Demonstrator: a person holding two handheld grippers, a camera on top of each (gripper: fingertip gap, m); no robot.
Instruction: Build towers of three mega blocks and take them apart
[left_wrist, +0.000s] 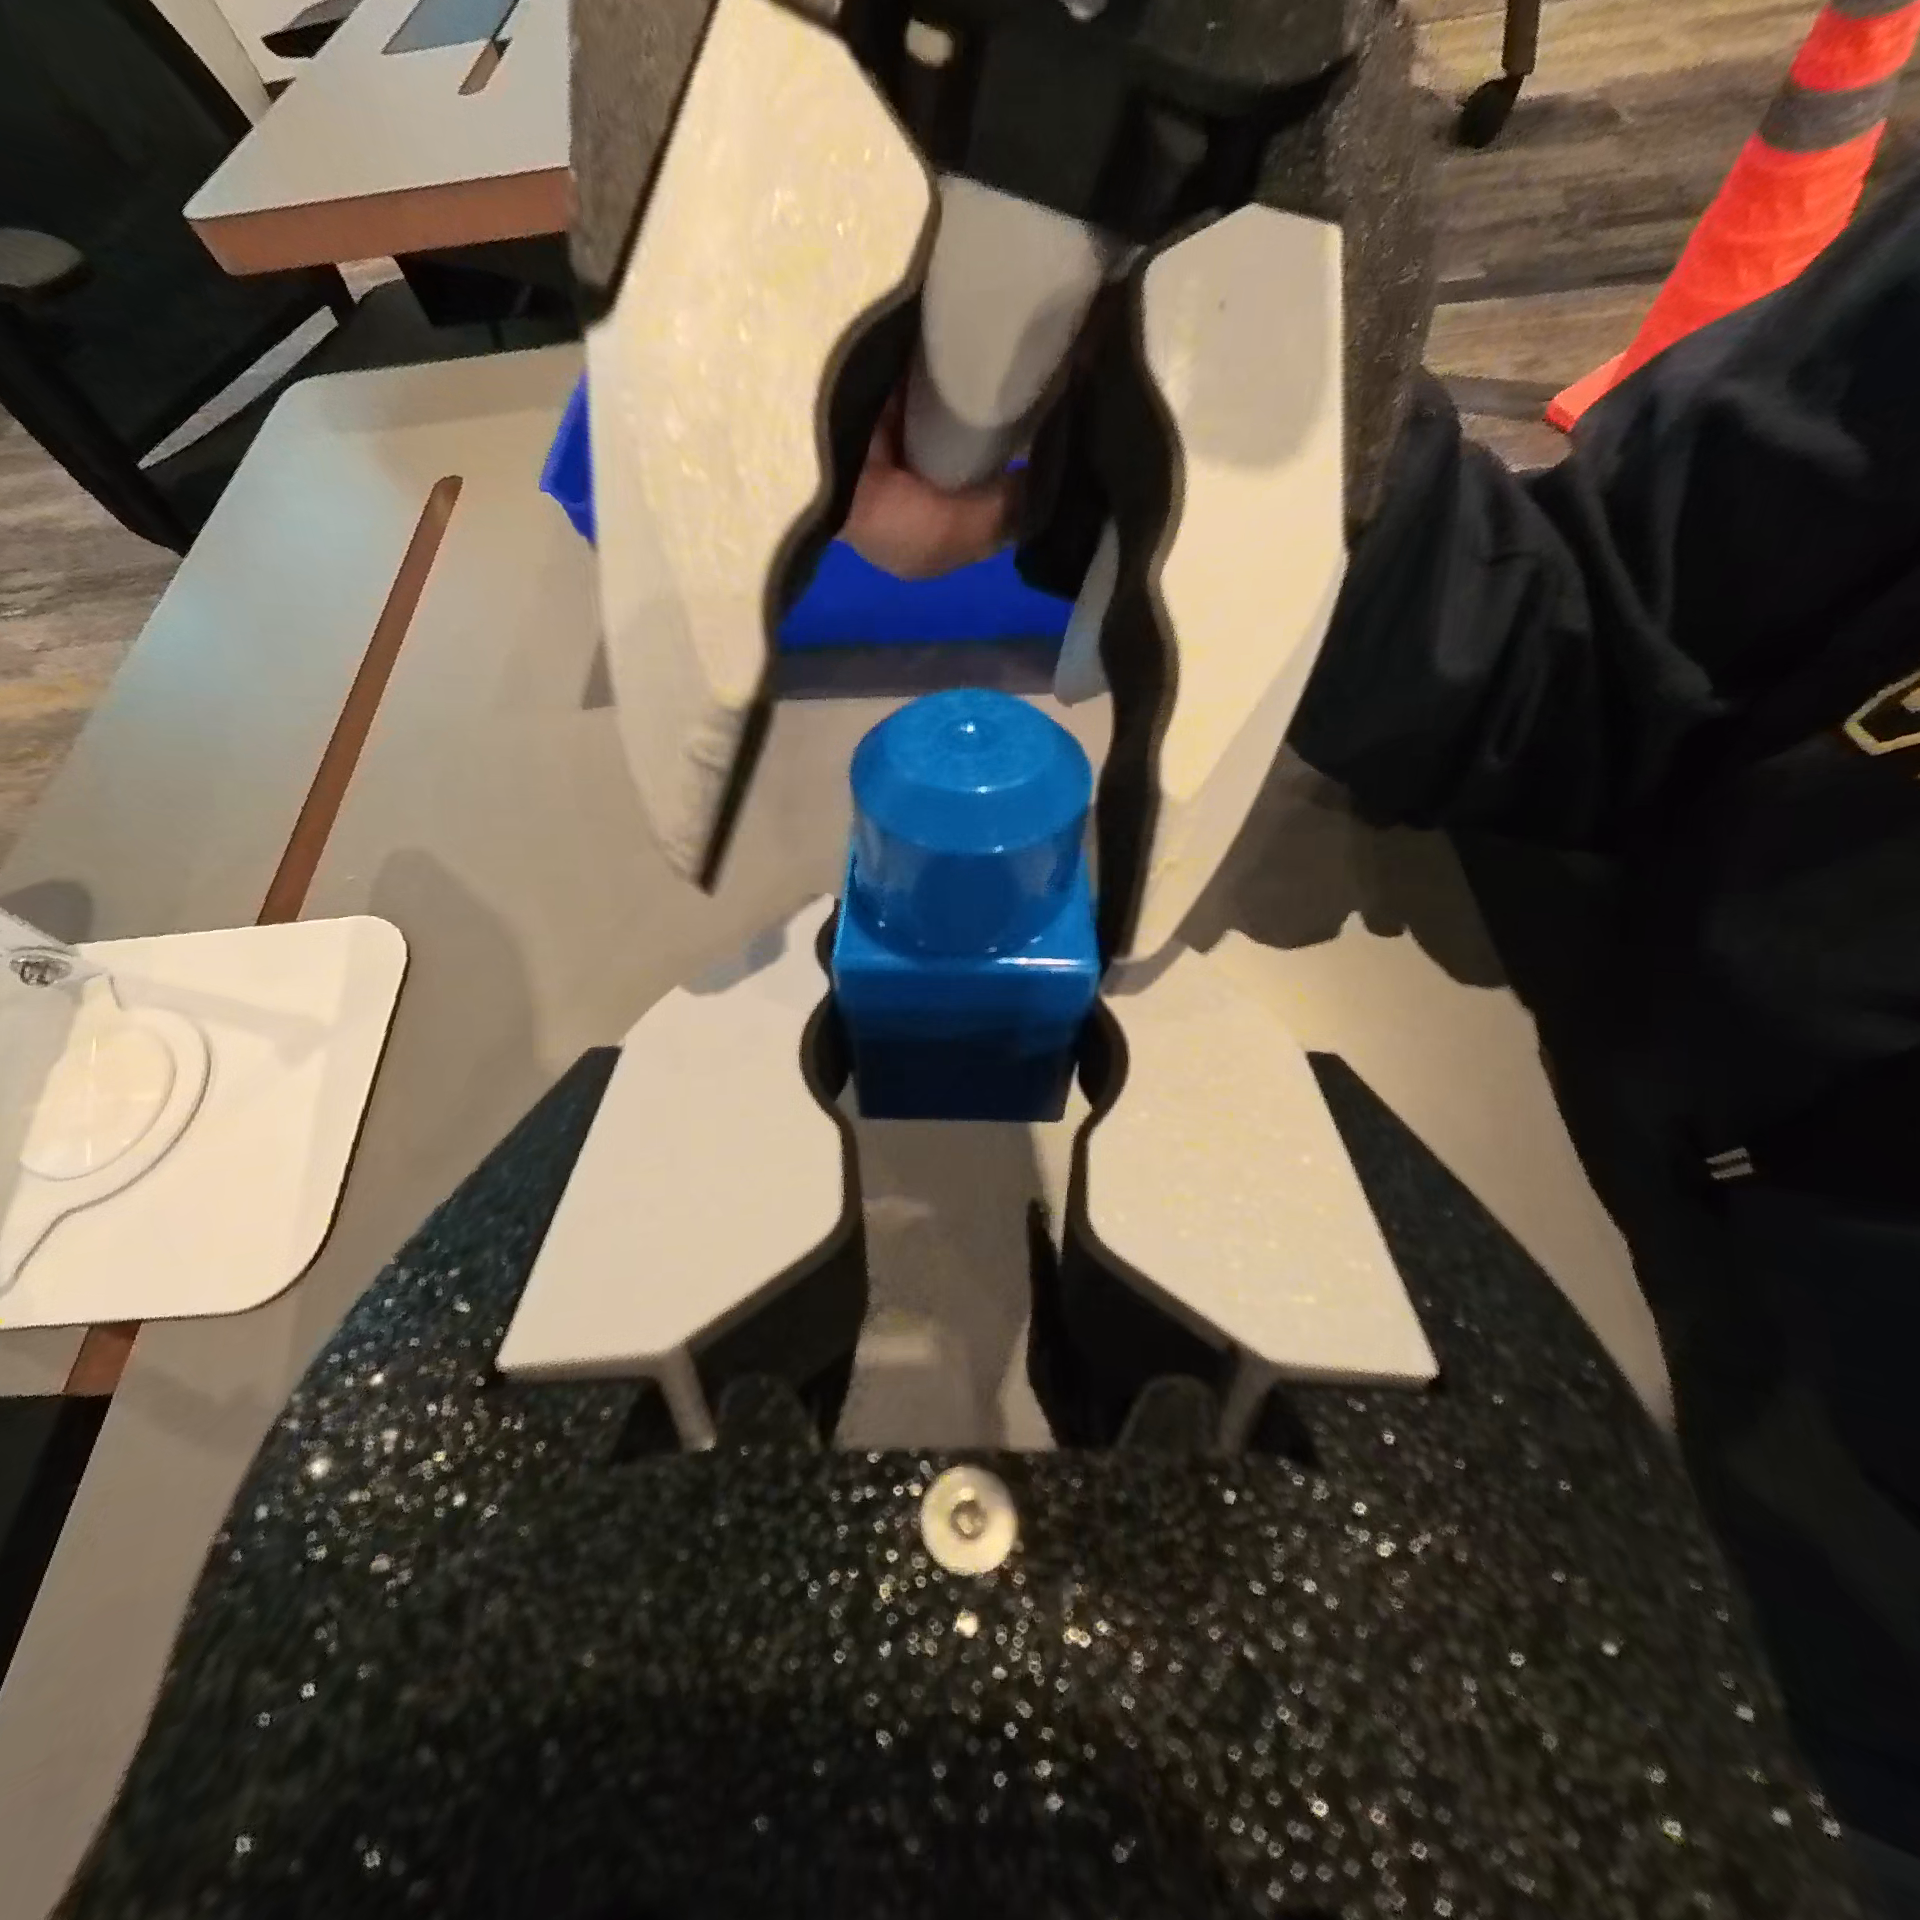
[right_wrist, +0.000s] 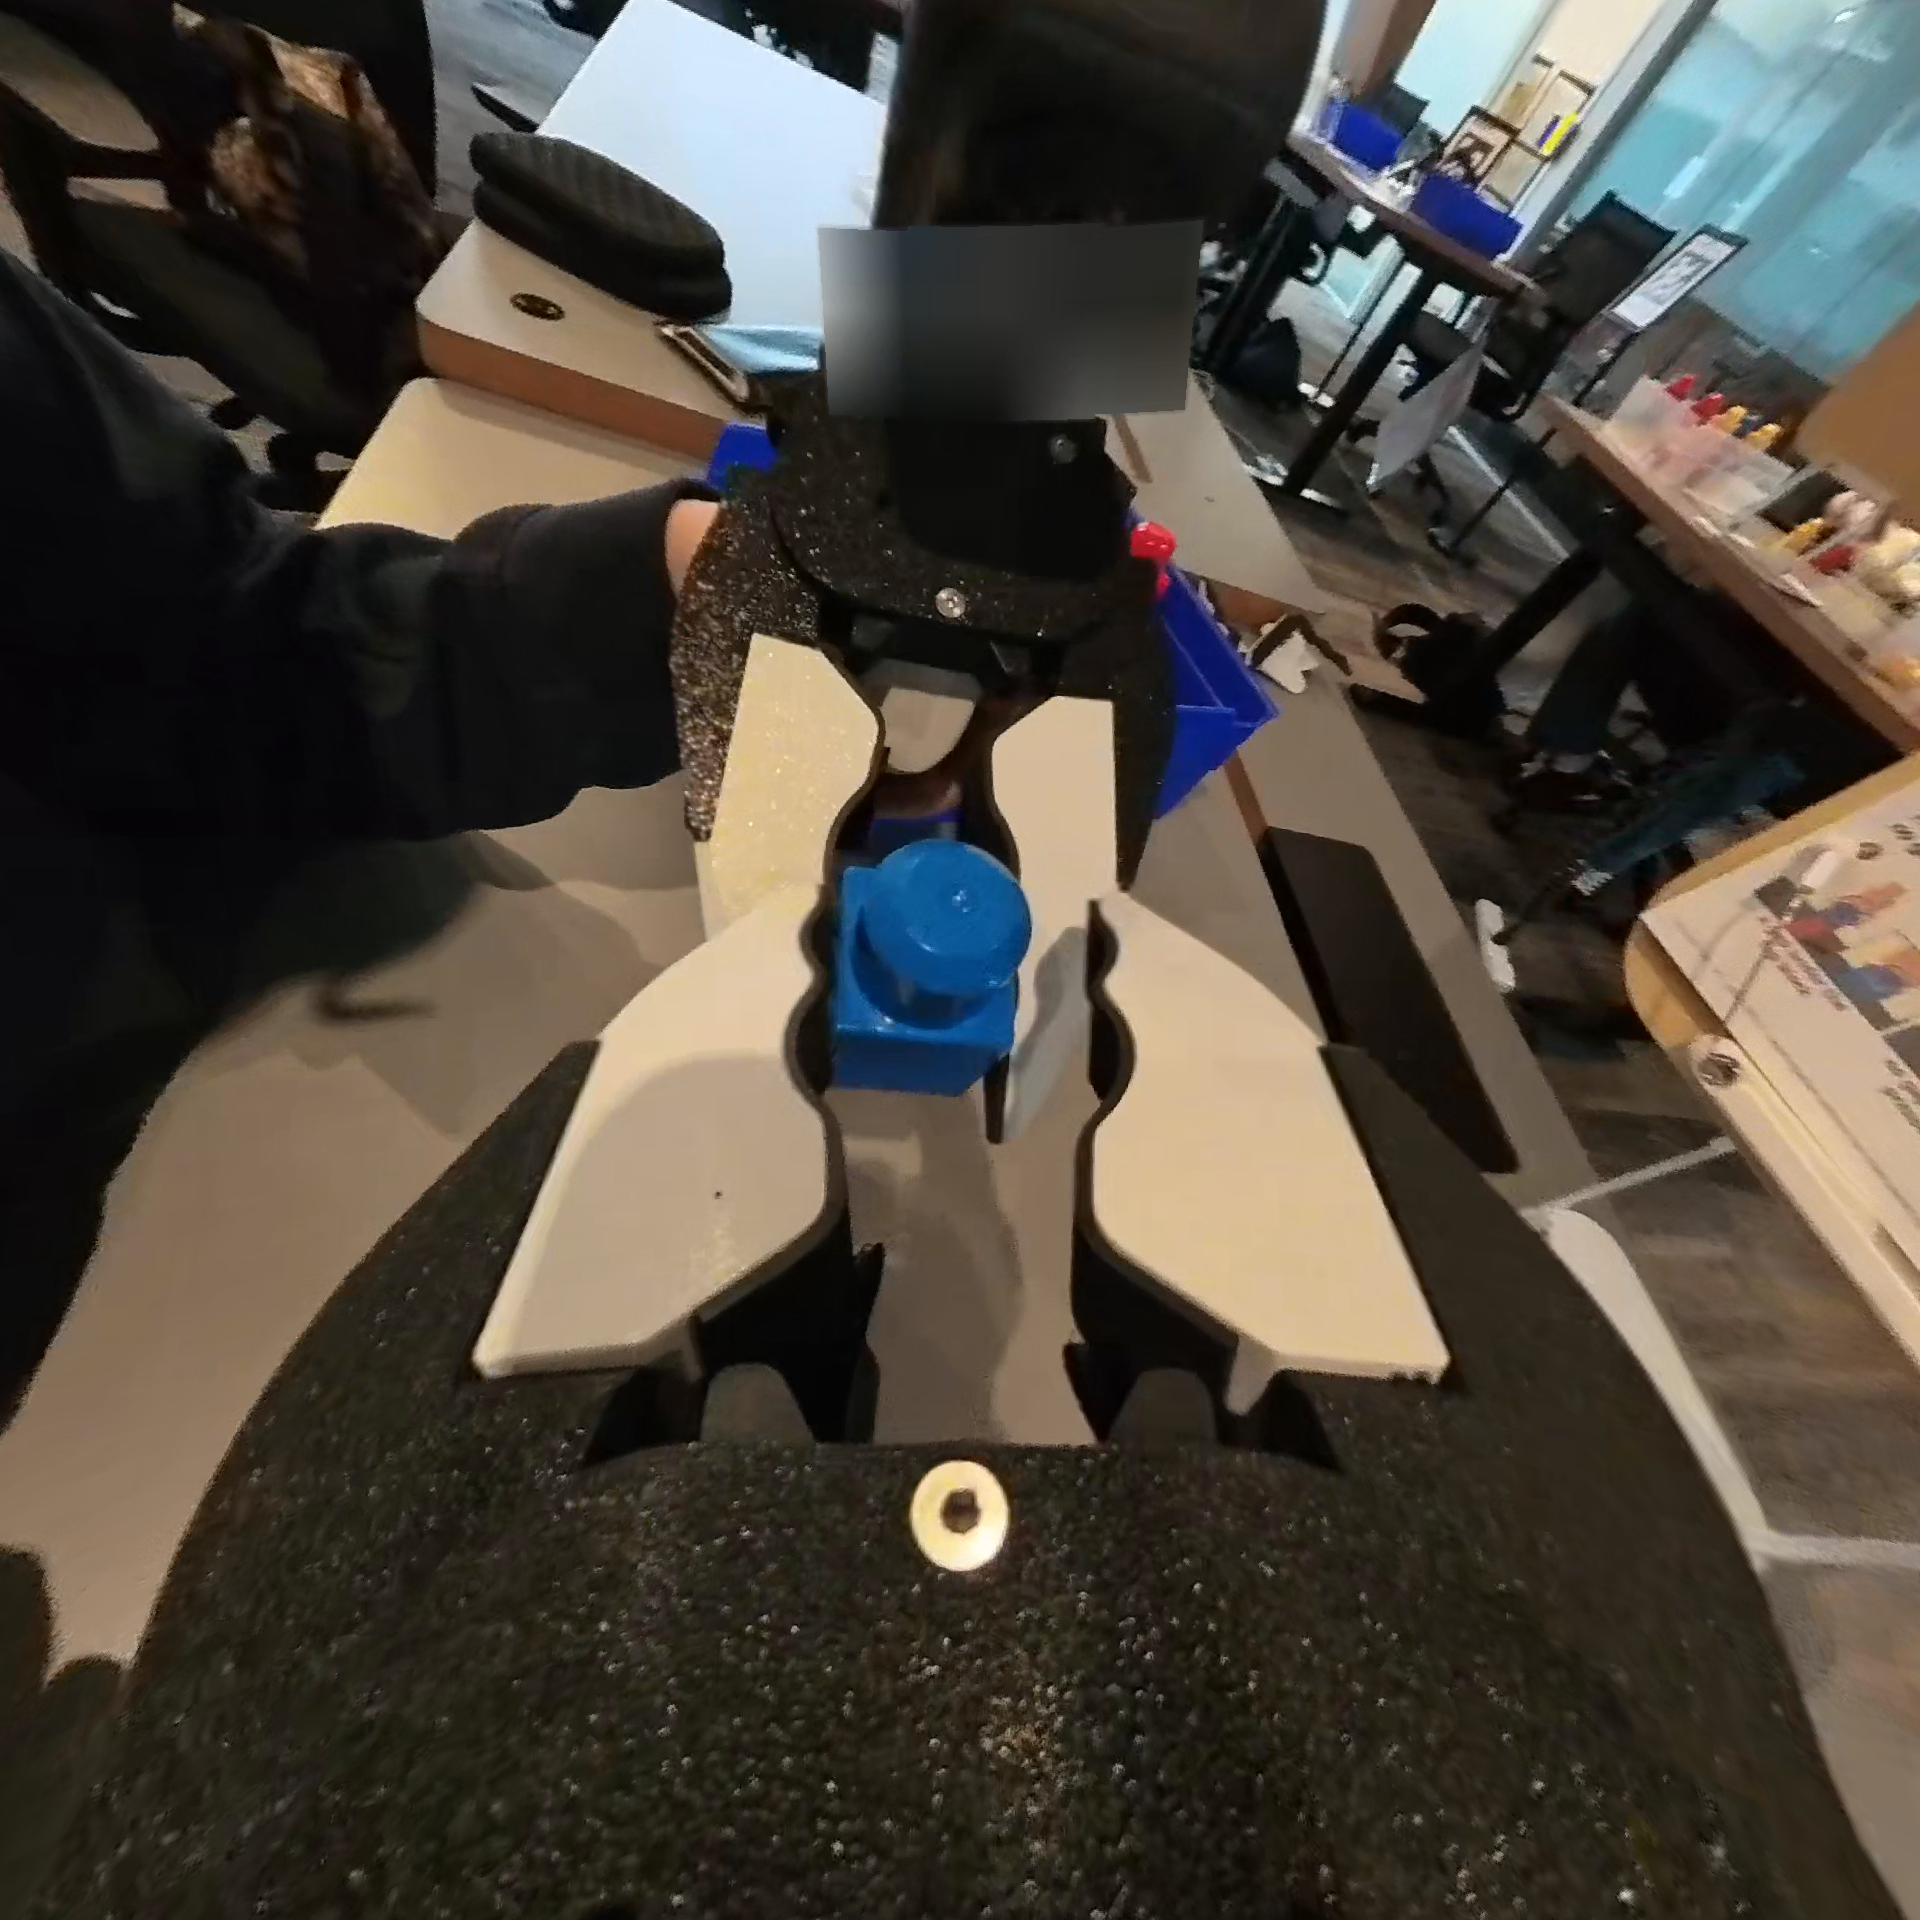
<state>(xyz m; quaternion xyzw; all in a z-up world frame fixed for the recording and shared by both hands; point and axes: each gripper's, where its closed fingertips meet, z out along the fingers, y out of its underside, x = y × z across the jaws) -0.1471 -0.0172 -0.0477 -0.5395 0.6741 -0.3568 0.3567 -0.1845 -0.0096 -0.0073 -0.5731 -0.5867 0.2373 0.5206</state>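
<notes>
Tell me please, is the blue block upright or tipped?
Upright: the block stands stud up between the left tongs, whose tips grip its base.

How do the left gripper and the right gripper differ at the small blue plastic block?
The left gripper's jaws are shut on the small blue plastic block; the right gripper's jaws are open, wider than the block. The left gripper sits at the block's square base; the right gripper stands around its round stud. Both have grey fingers on black speckled bodies, and they face each other across the block.
</notes>
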